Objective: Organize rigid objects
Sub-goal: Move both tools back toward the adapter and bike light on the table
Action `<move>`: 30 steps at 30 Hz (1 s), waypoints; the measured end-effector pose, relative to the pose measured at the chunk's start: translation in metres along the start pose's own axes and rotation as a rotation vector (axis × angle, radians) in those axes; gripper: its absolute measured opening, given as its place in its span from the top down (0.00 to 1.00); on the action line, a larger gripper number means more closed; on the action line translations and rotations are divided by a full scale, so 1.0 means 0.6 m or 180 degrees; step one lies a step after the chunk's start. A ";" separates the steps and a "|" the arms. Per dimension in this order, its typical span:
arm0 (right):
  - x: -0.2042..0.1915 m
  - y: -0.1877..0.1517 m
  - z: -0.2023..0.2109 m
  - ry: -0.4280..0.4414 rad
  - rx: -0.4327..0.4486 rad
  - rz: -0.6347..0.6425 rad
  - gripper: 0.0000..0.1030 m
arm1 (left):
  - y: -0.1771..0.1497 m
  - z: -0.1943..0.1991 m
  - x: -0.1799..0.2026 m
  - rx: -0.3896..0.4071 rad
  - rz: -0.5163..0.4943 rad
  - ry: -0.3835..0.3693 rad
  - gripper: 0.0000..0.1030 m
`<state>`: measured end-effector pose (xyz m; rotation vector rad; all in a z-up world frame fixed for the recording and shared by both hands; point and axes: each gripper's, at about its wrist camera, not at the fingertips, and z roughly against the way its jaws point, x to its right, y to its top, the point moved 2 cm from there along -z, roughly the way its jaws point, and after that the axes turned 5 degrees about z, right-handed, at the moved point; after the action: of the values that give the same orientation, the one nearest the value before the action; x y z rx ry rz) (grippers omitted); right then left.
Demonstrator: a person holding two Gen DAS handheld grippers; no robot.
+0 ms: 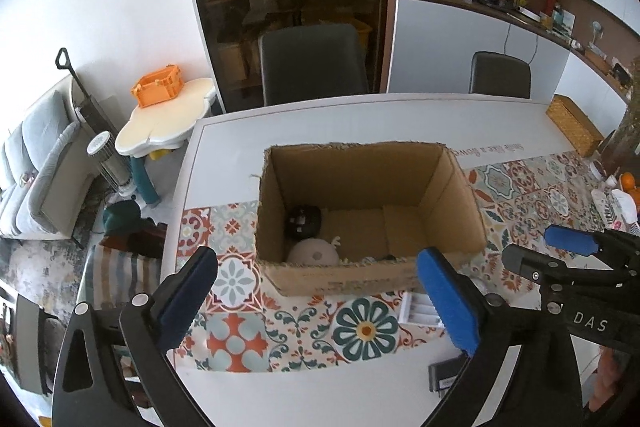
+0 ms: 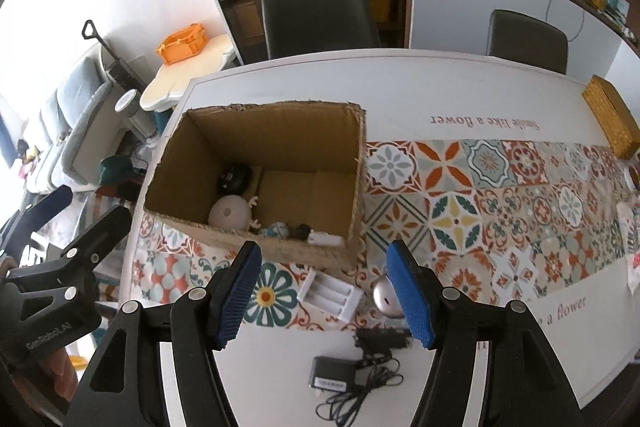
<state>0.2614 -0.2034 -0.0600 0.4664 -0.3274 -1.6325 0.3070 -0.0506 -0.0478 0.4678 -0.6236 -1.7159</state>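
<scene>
Printed on table runner (image 2: 520, 187): "Smile like a flower". Corrugated cardboard box (image 2: 280, 135) holding white dome (image 2: 230, 213). White ribbed battery charger (image 2: 332, 293) just outside. Left gripper (image 1: 316, 303) and right gripper (image 2: 324, 293) both spread wide, blue ridged pads empty.

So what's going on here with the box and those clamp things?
A person holding a two-finger gripper in each hand is tidying small items into the cardboard box. A black gadget, a white round device and a few small bits are already inside. Both the left gripper and right gripper are open and empty. A white battery holder, a silver round object and a charger with cable still wait on the table.
</scene>
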 end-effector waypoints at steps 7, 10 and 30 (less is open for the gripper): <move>0.016 -0.044 0.011 -0.0032 -0.0029 -0.0061 0.37 | -0.039 0.013 0.013 -0.0084 0.0009 -0.0031 0.01; 0.023 -0.065 0.009 -0.0017 -0.0092 -0.0099 0.37 | -0.057 0.013 0.022 -0.0150 -0.0006 -0.0054 0.01; 0.008 -0.174 -0.040 0.0080 -0.0560 -0.0043 0.37 | -0.183 -0.025 0.009 -0.0651 0.0058 0.0103 0.01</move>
<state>0.1814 -0.1948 -0.1312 0.3560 -0.1602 -1.6505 0.2316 -0.0400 -0.1285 0.3435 -0.4223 -1.7301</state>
